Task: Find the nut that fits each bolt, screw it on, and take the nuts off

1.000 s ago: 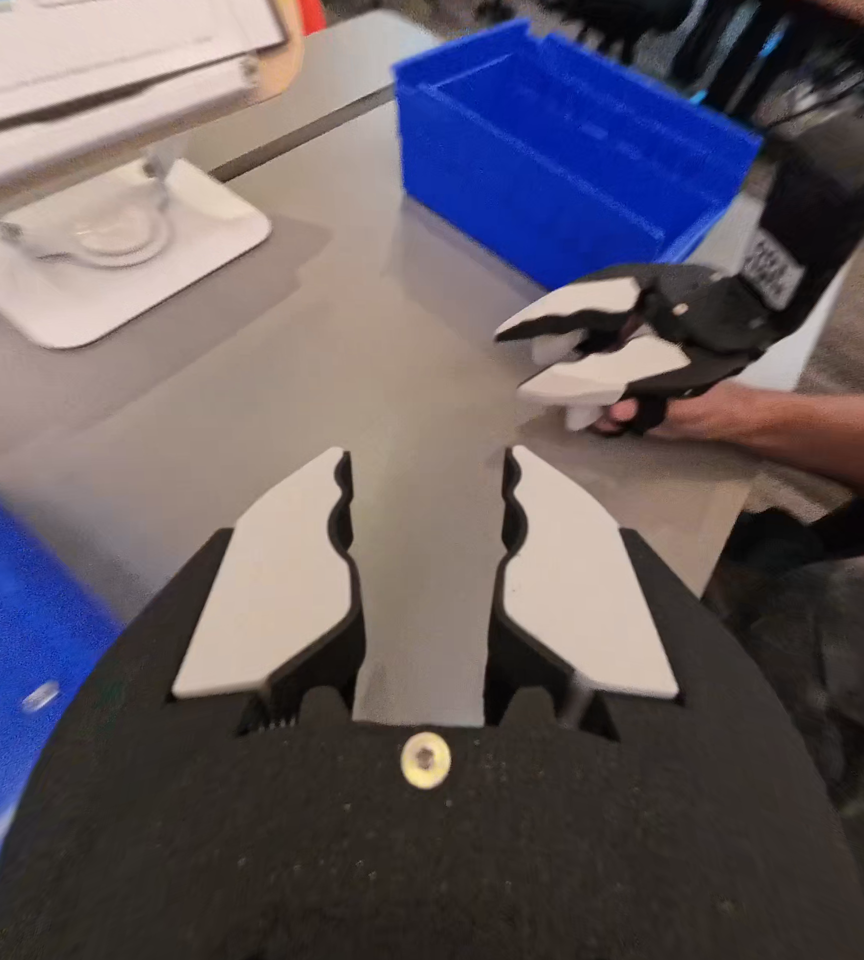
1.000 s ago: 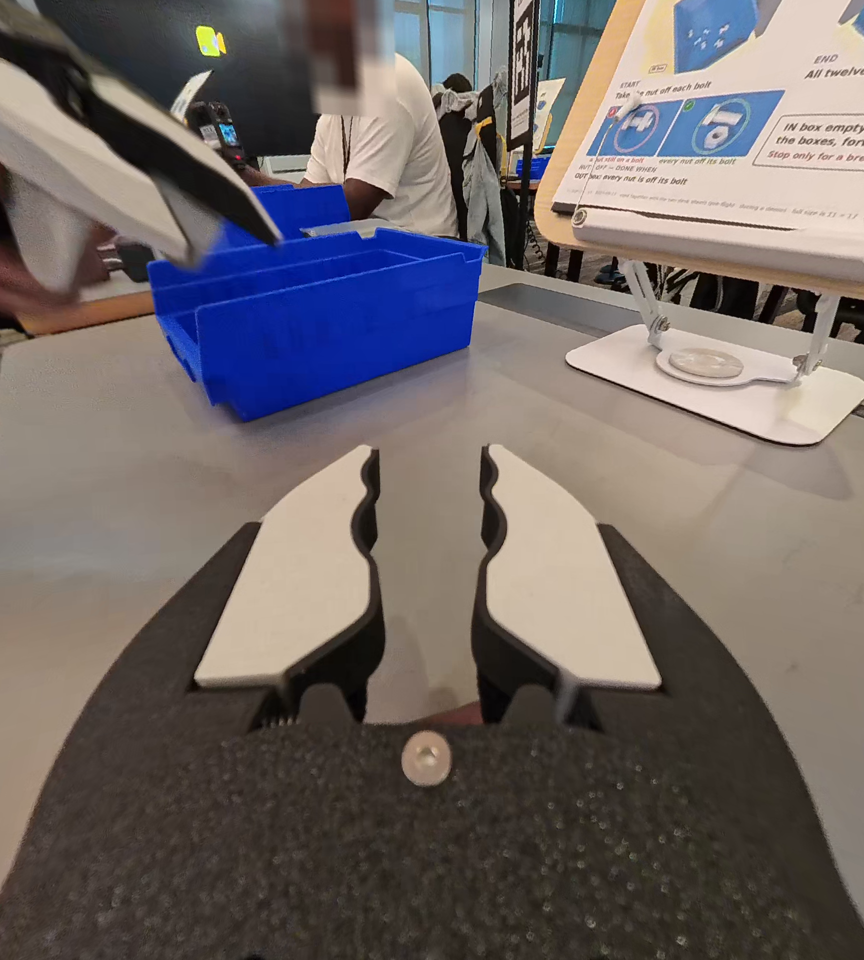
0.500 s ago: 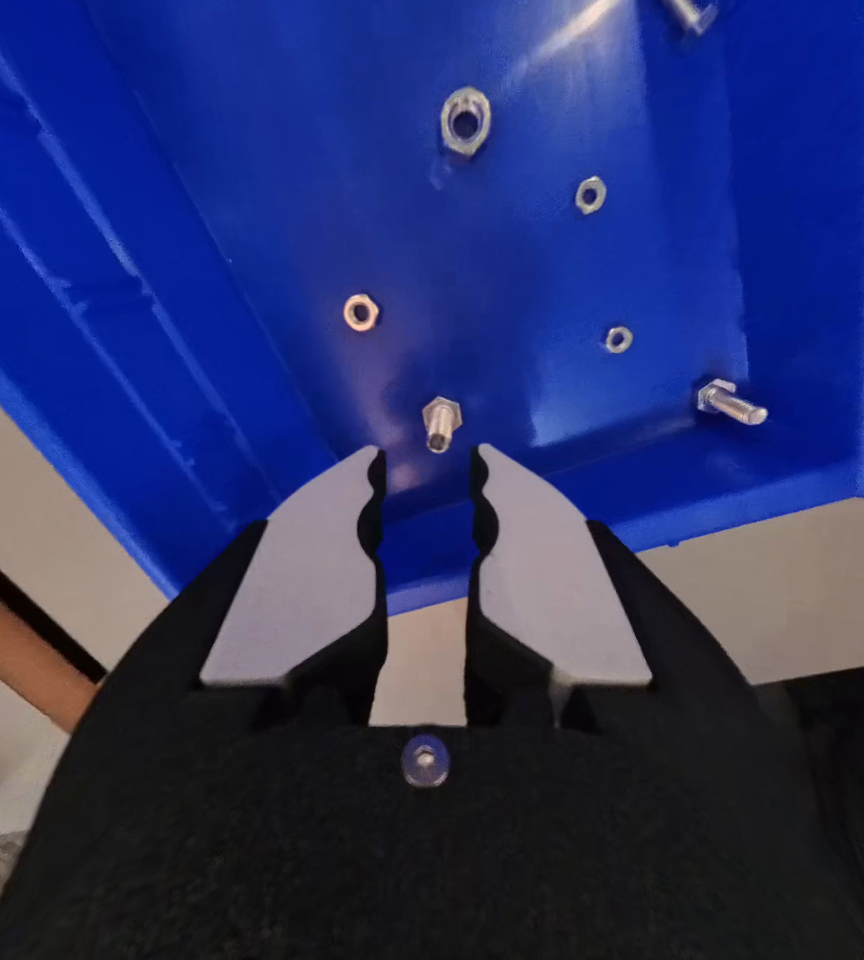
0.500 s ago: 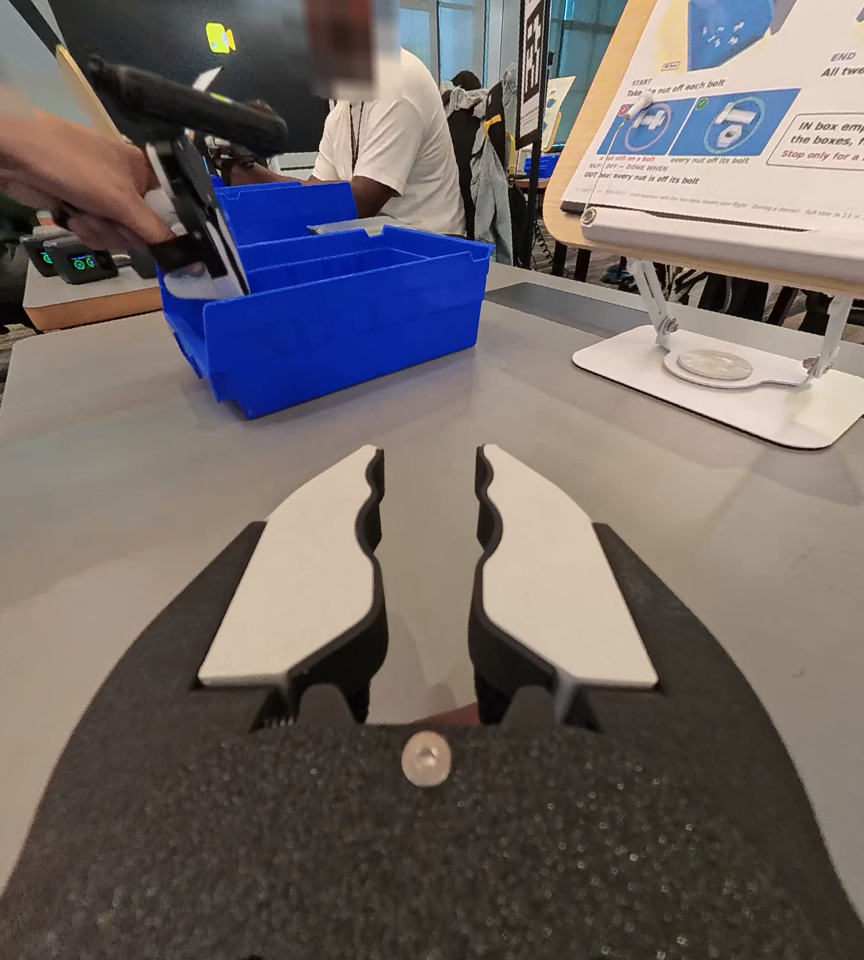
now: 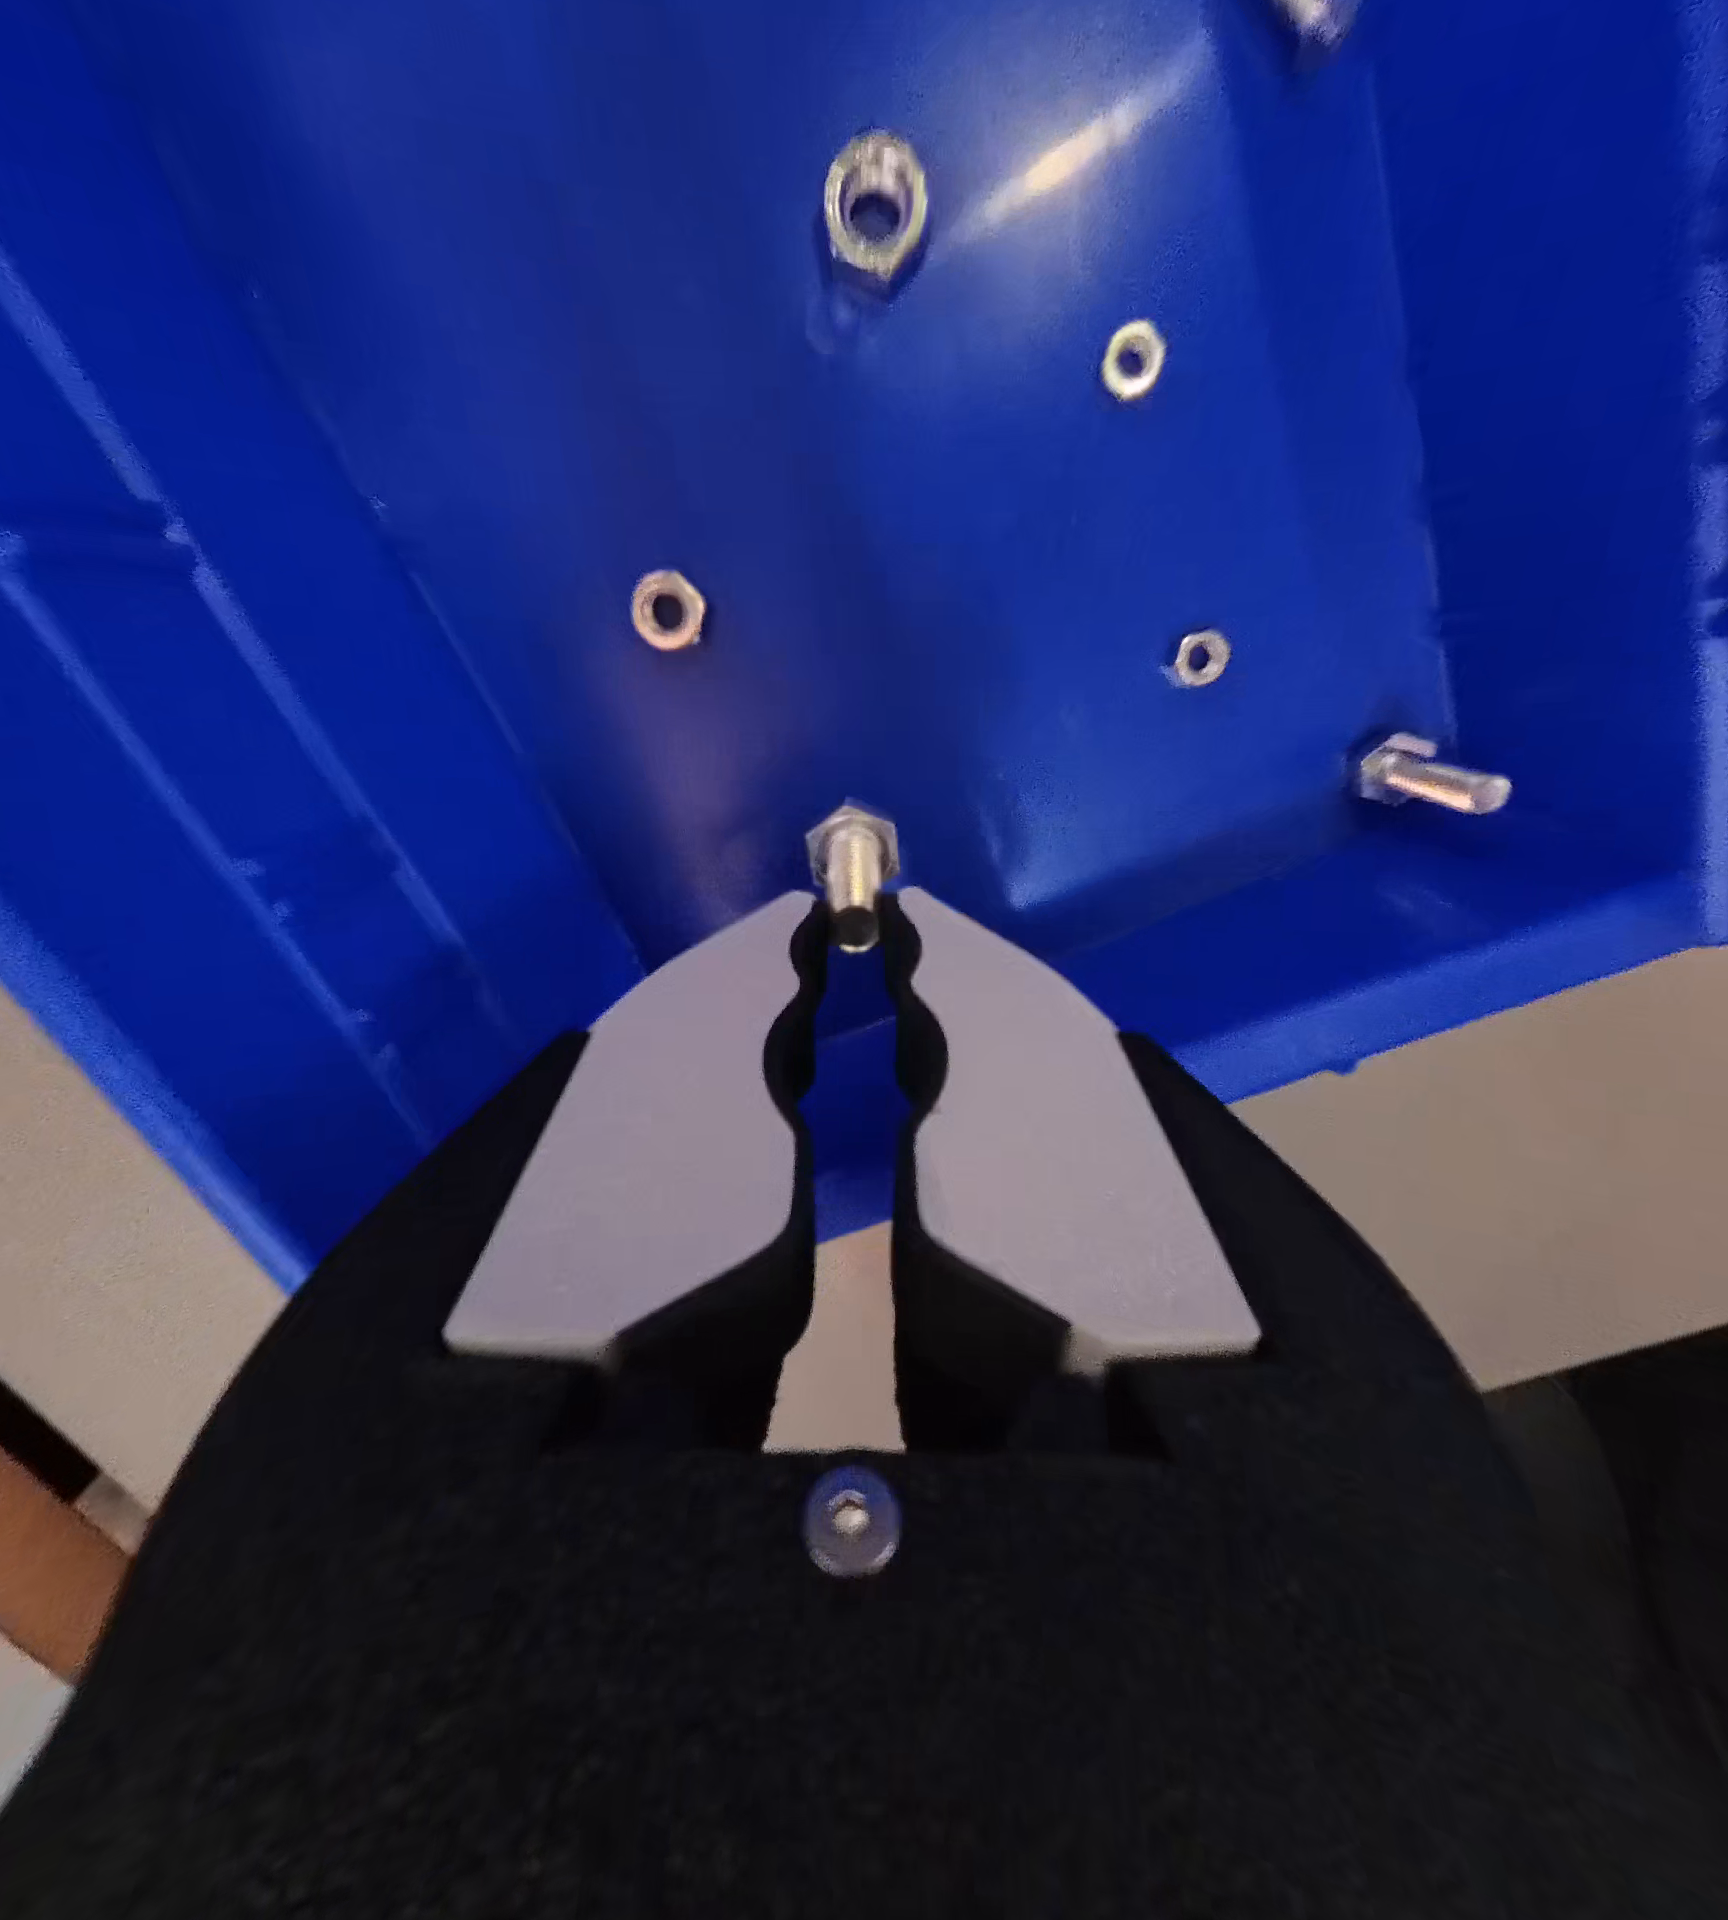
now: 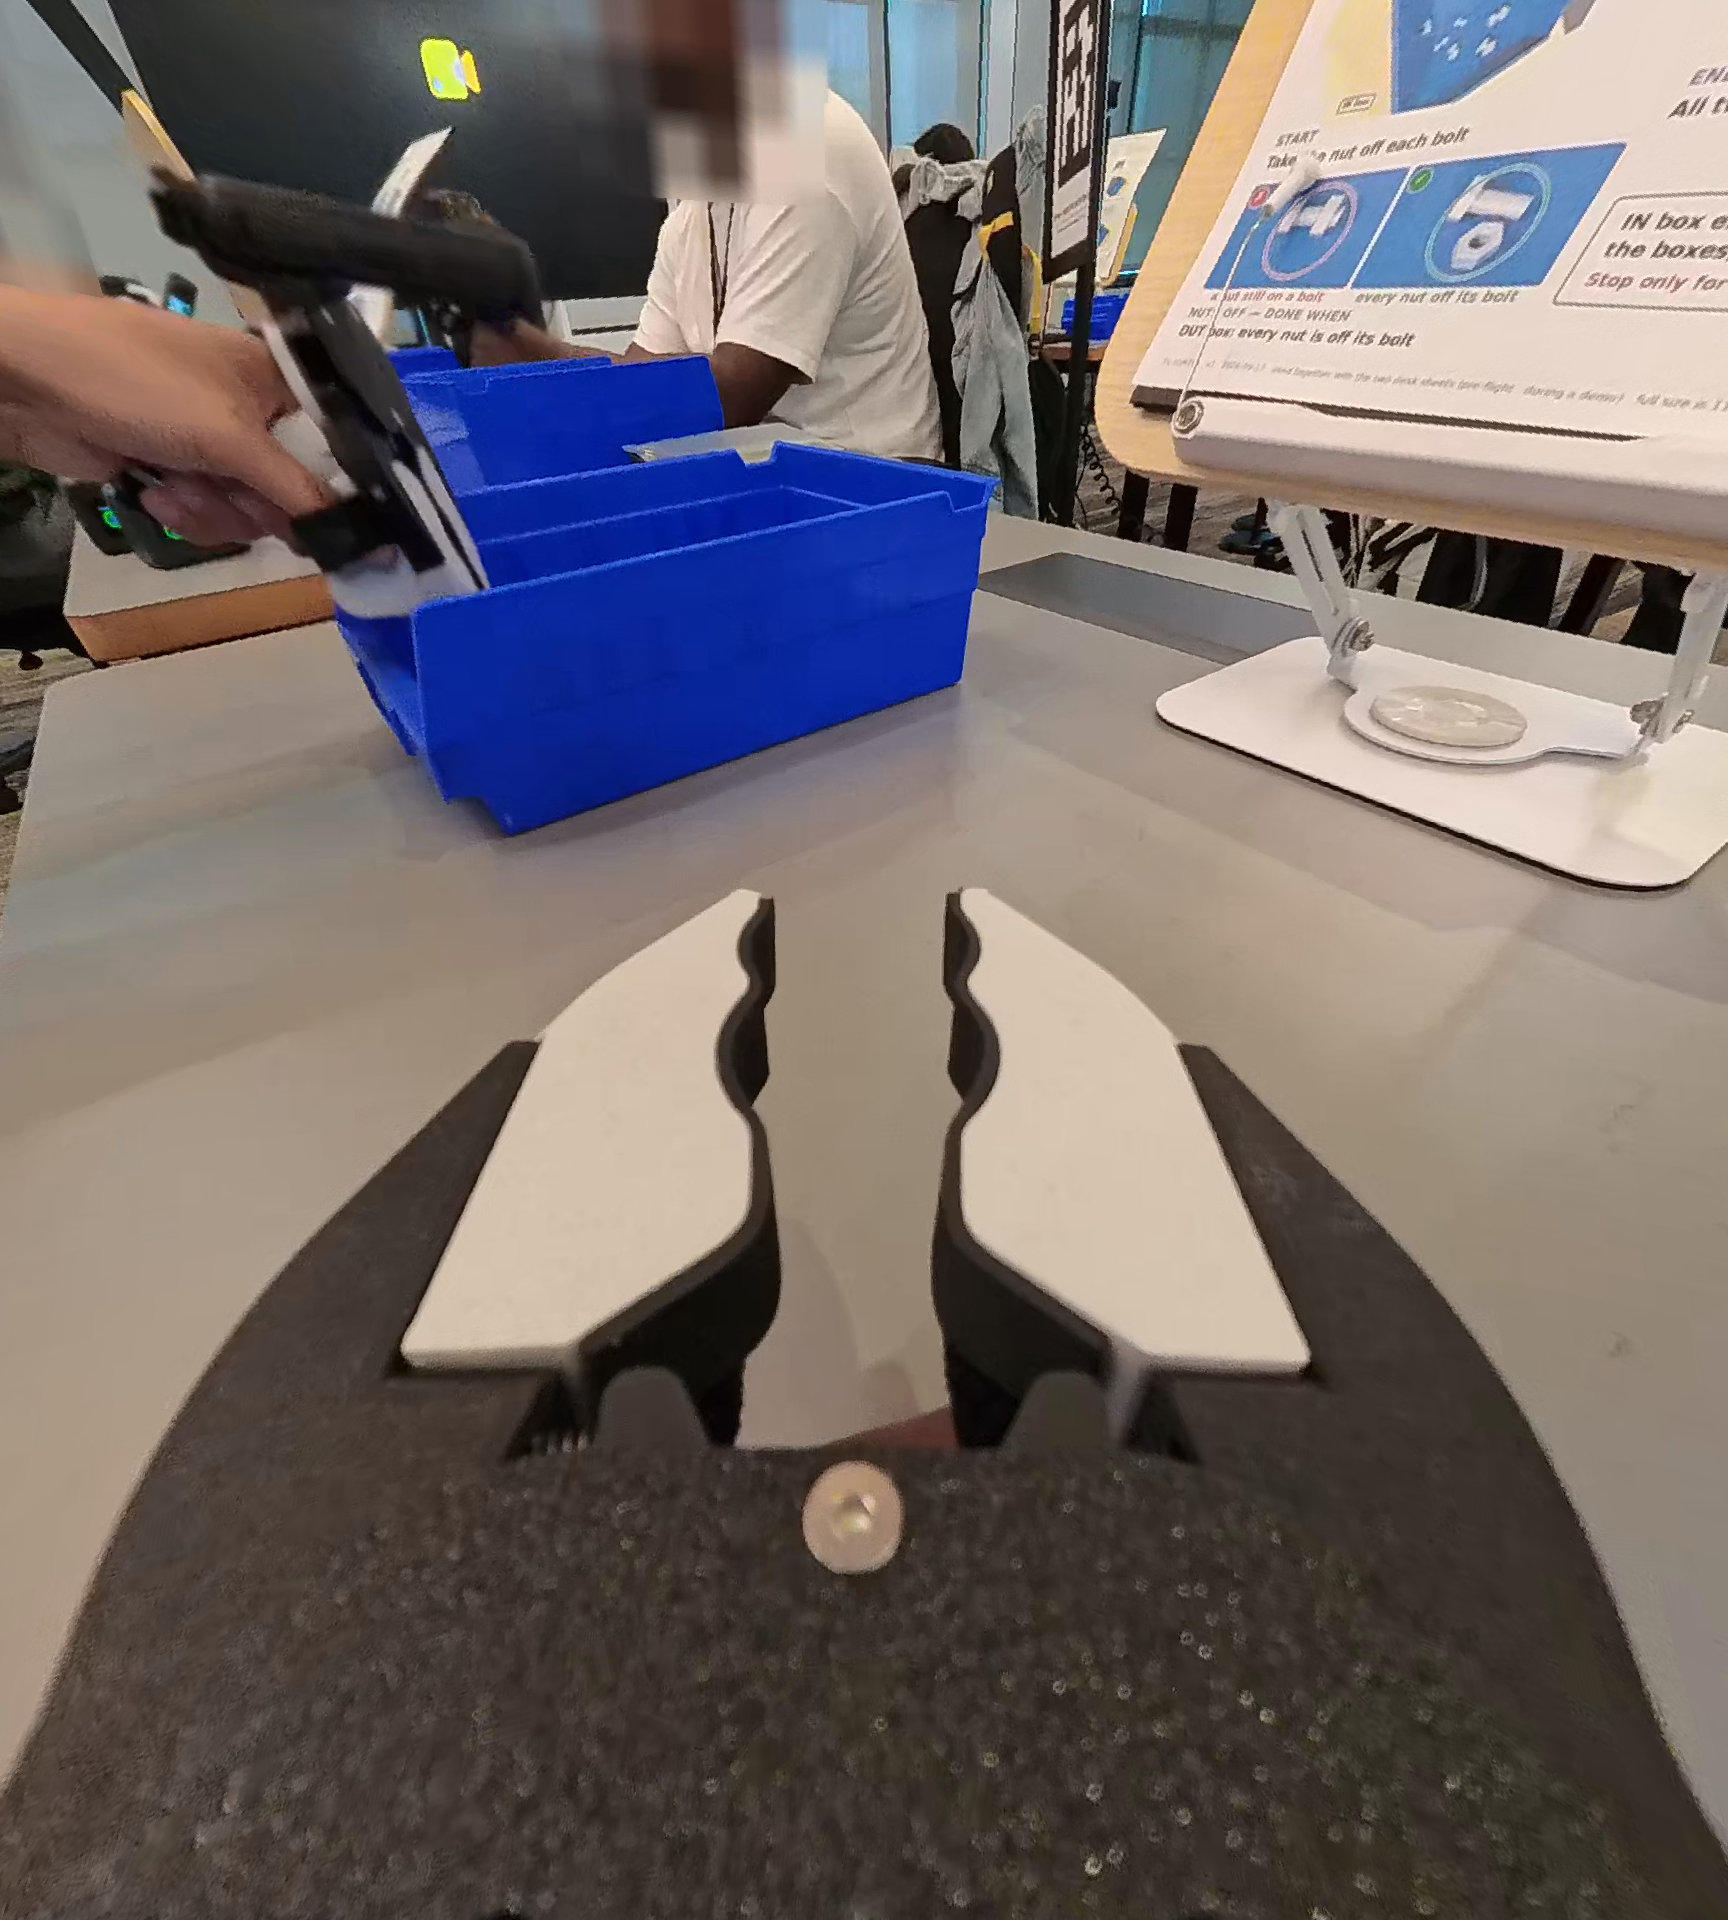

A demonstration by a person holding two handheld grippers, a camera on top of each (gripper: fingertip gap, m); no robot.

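Left wrist view: bolt (image 5: 852, 878) upright in blue bin (image 5: 424, 416), shank tip between nearly closed left gripper (image 5: 854, 914) tips.

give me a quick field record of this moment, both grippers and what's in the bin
left gripper: inside the blue bin, fingertips closing around the shank of an upright bolt; grip not confirmed
right gripper: open, empty, over the grey table
loose nuts: one large, three smaller
second bolt: lying in the bin corner
instruction stand: on the table, right side
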